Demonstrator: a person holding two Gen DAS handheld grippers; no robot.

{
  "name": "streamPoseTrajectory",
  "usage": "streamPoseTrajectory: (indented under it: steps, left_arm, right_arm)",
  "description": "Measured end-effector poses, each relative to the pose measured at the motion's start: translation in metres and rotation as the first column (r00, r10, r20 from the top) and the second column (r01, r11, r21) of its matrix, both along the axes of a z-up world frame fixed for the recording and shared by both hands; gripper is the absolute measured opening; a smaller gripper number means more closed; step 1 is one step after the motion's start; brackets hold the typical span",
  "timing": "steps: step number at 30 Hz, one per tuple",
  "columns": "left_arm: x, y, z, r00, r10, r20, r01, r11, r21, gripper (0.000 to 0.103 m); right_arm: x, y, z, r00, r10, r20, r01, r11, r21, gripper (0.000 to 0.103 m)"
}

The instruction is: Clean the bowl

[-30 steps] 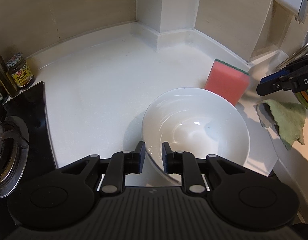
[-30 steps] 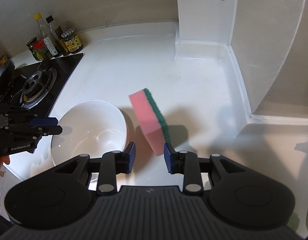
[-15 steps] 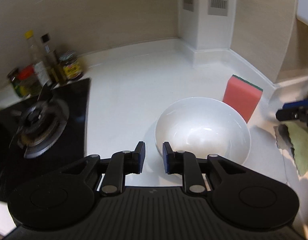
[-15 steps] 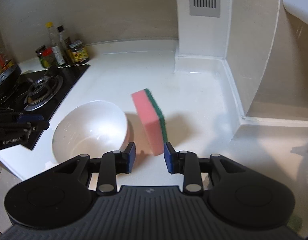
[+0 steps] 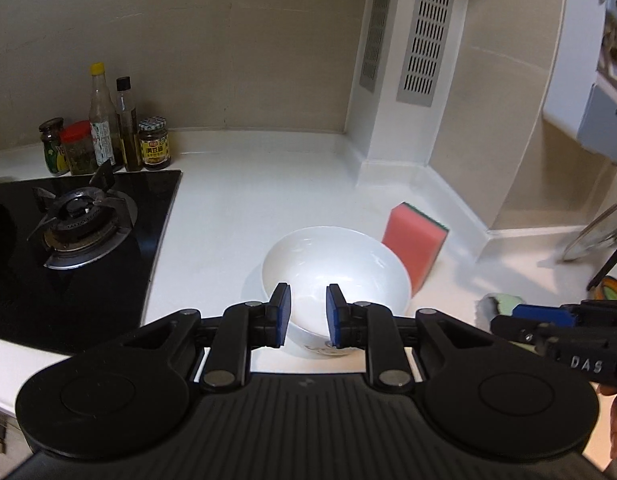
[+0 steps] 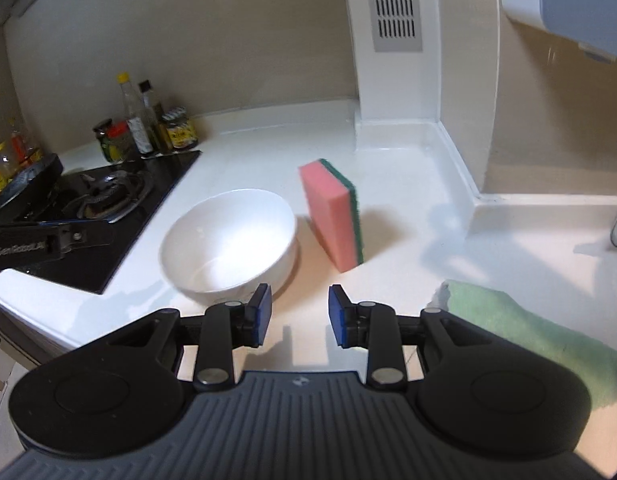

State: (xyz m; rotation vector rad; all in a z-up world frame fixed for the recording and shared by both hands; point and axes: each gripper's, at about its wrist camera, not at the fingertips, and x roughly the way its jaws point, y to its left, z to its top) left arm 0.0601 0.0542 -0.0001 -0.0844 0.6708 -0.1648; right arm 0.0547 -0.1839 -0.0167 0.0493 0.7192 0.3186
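White kitchen counter, gas hob at nine o'clock, white bowl upright at centre, pink-green sponge on edge just beside it at two o'clock, left gripper released, jaws just widening, nothing between them, right gripper released, empty, green cloth at its four o'clock.

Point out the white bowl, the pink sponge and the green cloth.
white bowl (image 6: 228,236): right wrist view, on its inner wall.
pink sponge (image 6: 326,212): right wrist view, on its pink face.
green cloth (image 6: 520,320): right wrist view, on its top fold.
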Motion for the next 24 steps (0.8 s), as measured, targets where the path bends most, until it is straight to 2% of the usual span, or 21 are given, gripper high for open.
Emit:
streamPoseTrajectory:
  steps: [4, 9, 14, 19, 24]
  left_arm:
    - [-0.022, 0.0, 0.003, 0.999, 0.038, 0.013, -0.038, 0.999, -0.024, 0.025]
    - [-0.039, -0.008, 0.008, 0.999, 0.043, 0.016, -0.042, 0.998, -0.045, 0.025]
    - [-0.047, -0.021, 0.013, 0.999, 0.027, 0.033, -0.025, 0.997, -0.071, 0.025]
    - [-0.047, -0.038, 0.011, 1.0, 0.015, 0.014, -0.014, 0.997, -0.078, 0.022]
    - [-0.042, -0.05, 0.005, 1.0, 0.024, -0.011, -0.025, 0.999, -0.02, 0.025]
  right_arm:
    - [-0.023, 0.009, 0.003, 1.0, 0.021, 0.019, -0.021, 0.999, -0.025, 0.027]
    - [-0.04, 0.01, 0.008, 0.998, 0.046, 0.043, -0.045, 0.999, -0.029, 0.027]
    - [-0.051, 0.004, 0.02, 0.992, 0.088, 0.086, -0.084, 0.995, -0.046, 0.027]
    - [-0.052, -0.008, 0.025, 0.987, 0.097, 0.127, -0.091, 0.994, -0.058, 0.027]
    - [-0.047, -0.019, 0.02, 0.989, 0.089, 0.119, -0.086, 0.996, -0.029, 0.027]
